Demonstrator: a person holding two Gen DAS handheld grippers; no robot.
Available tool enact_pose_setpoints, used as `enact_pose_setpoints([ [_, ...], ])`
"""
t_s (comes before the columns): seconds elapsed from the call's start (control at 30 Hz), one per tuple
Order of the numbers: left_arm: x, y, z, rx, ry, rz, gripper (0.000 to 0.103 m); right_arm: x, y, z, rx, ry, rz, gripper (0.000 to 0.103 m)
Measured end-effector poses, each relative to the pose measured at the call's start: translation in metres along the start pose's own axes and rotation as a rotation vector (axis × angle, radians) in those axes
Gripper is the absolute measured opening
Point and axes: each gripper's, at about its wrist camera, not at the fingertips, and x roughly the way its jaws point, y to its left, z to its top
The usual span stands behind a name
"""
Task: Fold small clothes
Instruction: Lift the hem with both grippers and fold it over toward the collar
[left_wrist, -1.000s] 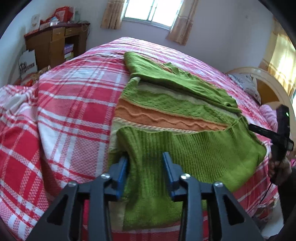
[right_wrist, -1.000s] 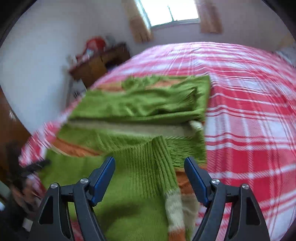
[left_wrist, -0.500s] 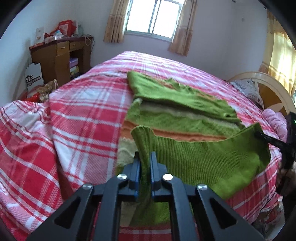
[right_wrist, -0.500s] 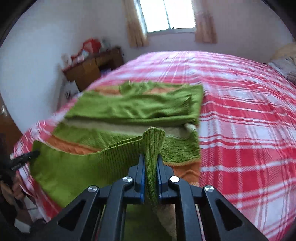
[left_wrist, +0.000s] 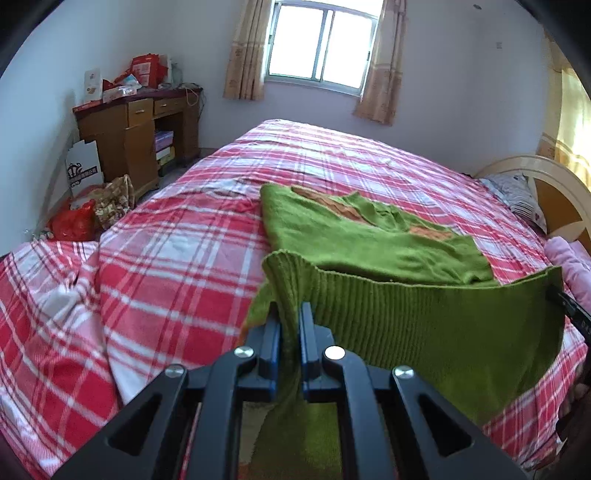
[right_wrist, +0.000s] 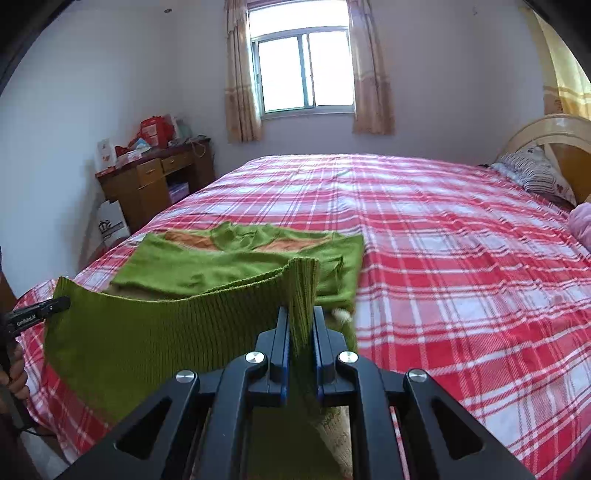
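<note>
A green knitted sweater (left_wrist: 369, 247) with orange and cream stripes lies on the red plaid bed (left_wrist: 177, 251), its sleeves folded across the chest. My left gripper (left_wrist: 290, 314) is shut on one corner of the ribbed hem (left_wrist: 424, 325), which is lifted off the bed. In the right wrist view my right gripper (right_wrist: 301, 317) is shut on the other hem corner of the sweater (right_wrist: 229, 258). The hem (right_wrist: 147, 332) hangs stretched between both grippers. The other gripper's tip shows at the right edge (left_wrist: 570, 310) of the left view and at the left edge (right_wrist: 37, 314) of the right view.
A wooden desk (left_wrist: 136, 125) piled with red packages stands by the left wall, with bags (left_wrist: 85, 214) on the floor beside it. A curved headboard (right_wrist: 546, 140) and pillow (right_wrist: 532, 170) sit at the right. A window (right_wrist: 303, 74) with curtains is on the far wall.
Both grippers went from open over the hem to shut on its corners. Both then rose, lifting the hem off the bed, and the view tilted up toward the window.
</note>
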Motion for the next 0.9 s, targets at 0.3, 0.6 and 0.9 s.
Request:
enact_pose_setpoints([
  [0.3, 0.024, -0.005, 0.029, -0.017, -0.010, 0.007, 0.009, 0.023, -0.002, 0.025, -0.016, -0.008, -0.042, 0.009],
  [0.6, 0.051, -0.004, 0.053, -0.051, -0.006, 0.013, 0.009, 0.055, -0.003, 0.050, -0.035, -0.012, -0.071, 0.009],
  [0.9, 0.082, -0.008, 0.085, -0.067, -0.013, 0.026, 0.009, 0.097, -0.011, 0.073, -0.029, 0.006, -0.097, 0.009],
])
